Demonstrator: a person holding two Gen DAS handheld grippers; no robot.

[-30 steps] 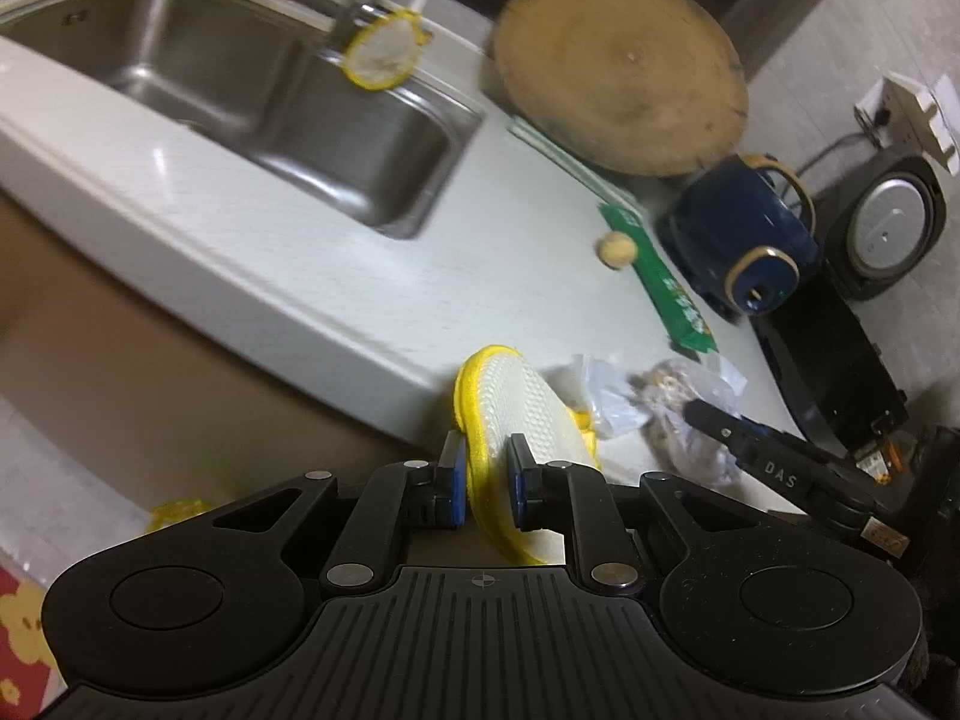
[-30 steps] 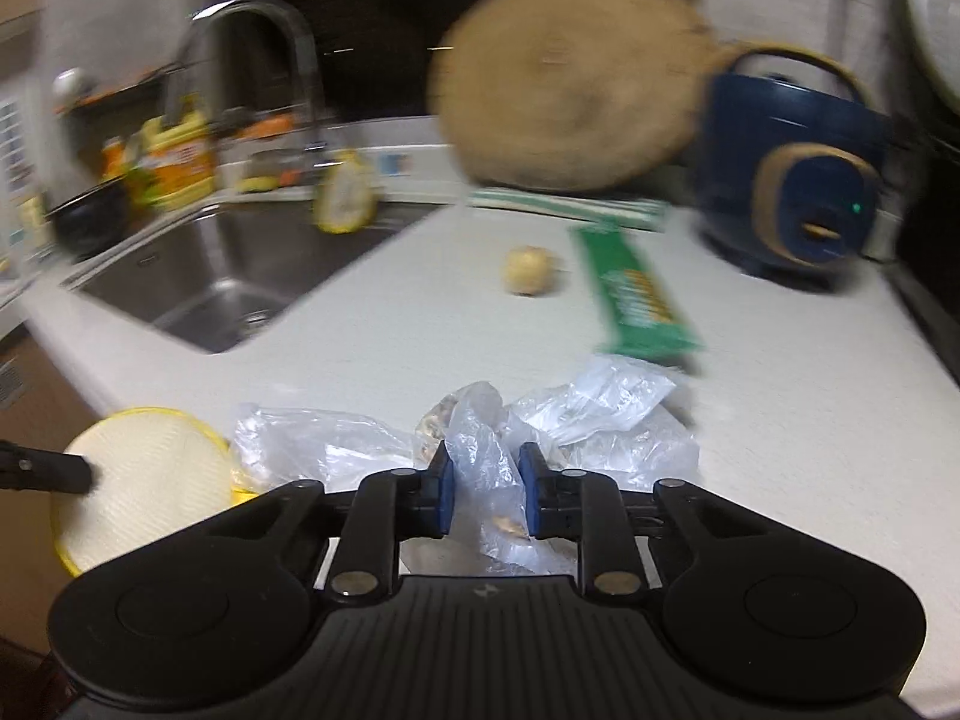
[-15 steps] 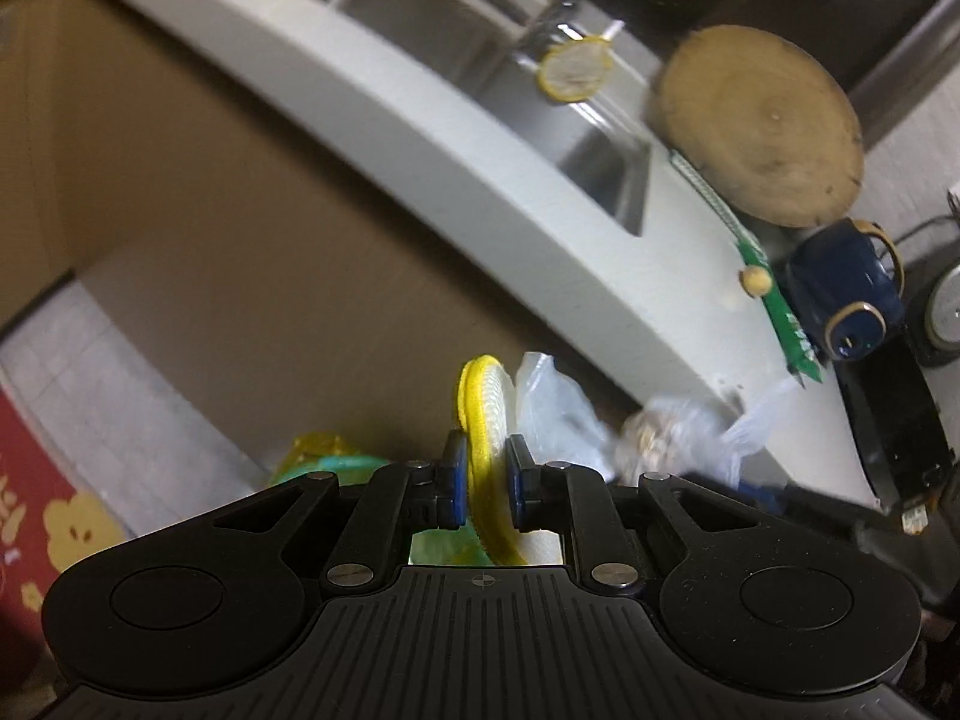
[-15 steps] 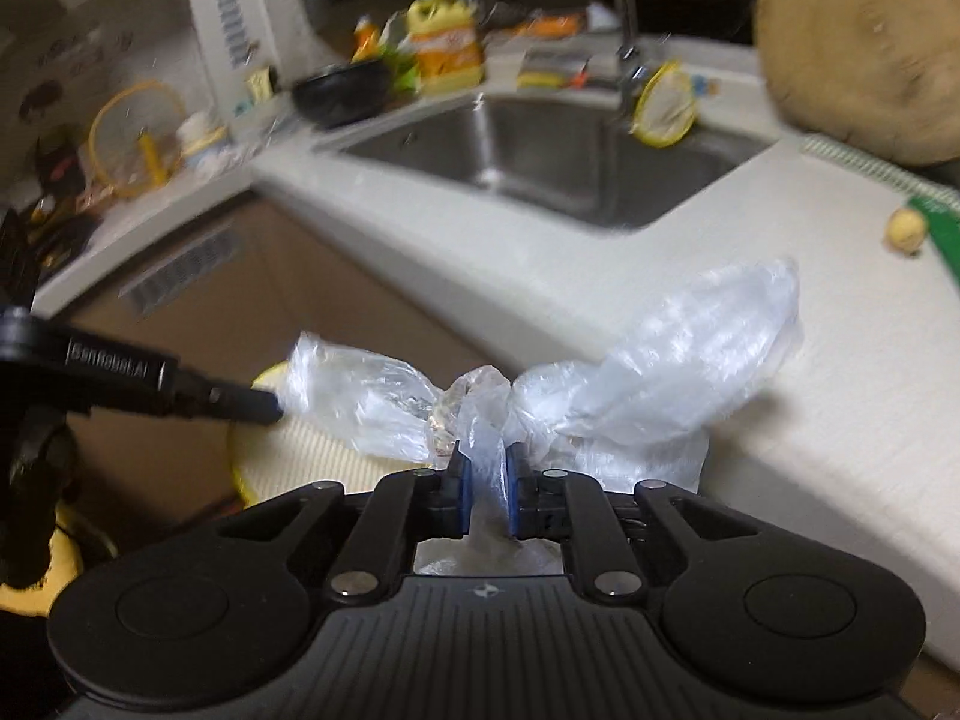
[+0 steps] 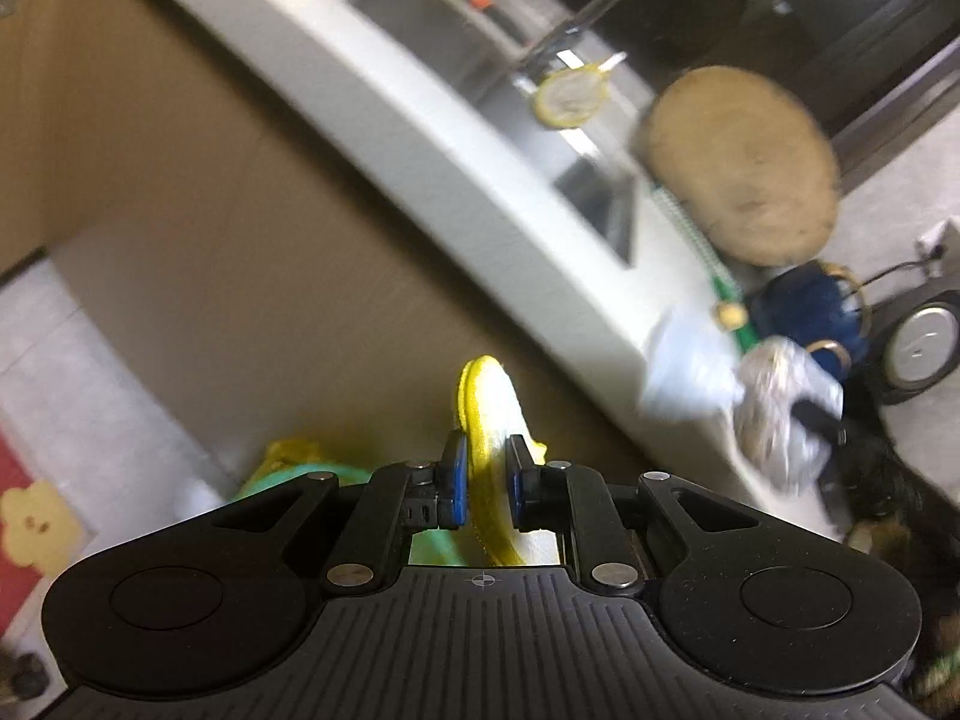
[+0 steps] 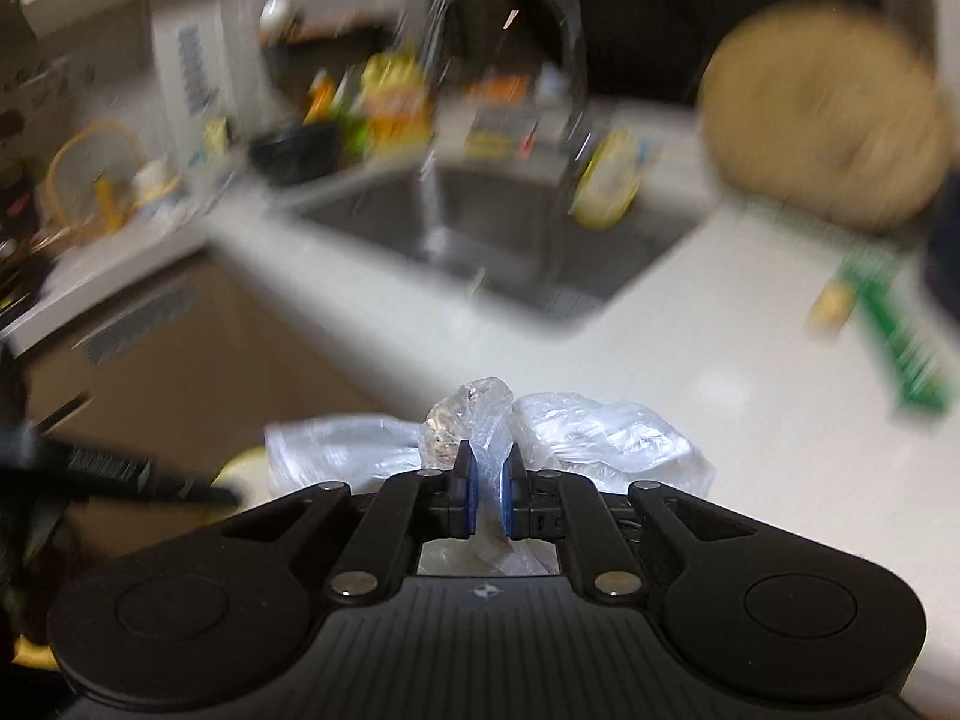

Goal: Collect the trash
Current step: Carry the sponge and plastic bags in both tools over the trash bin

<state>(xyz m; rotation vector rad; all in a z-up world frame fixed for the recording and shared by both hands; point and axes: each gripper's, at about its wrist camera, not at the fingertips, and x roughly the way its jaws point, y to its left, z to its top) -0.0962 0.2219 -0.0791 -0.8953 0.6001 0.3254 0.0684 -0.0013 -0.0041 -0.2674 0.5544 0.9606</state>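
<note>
left hand-held gripper (image 5: 485, 483) was seen clenched on a yellow-rimmed mesh strainer (image 5: 489, 408), the rim pinched edge-on between the blue pads (image 5: 457, 480). strainer was held off the tabletop (image 5: 456, 138), in front of the brown cabinet front (image 5: 252, 252). something green and yellow (image 5: 300, 468) was seen below the fingers, too blurred to be identified. a red floor mat (image 5: 30, 516) with a yellow flower was seen at lower left.

right hand-held gripper (image 6: 489, 495) was seen clenched on a clear plastic bag (image 6: 600, 438), a bunched fold pinched between the pads (image 6: 473, 495). bag was crumpled, spread to both sides of the fingers, held above the front edge of the tabletop (image 6: 690, 360); contact with the surface could not be told. in the left view the same bag (image 5: 774, 396) was seen off the tabletop edge, blurred.

left gripper's fingers (image 6: 138, 474) and strainer (image 6: 243, 468) were seen at lower left of the right view, just beside the bag.

further out: a steel sink (image 6: 510, 240) with a curved faucet (image 6: 510, 12), a second yellow strainer (image 6: 606, 186) at the faucet, a round wooden board (image 6: 822, 114) leaned at the back, a green packet (image 6: 894, 336) and a small tan lump (image 6: 831, 306) on the tabletop, a dark blue kettle (image 5: 810, 312).
</note>
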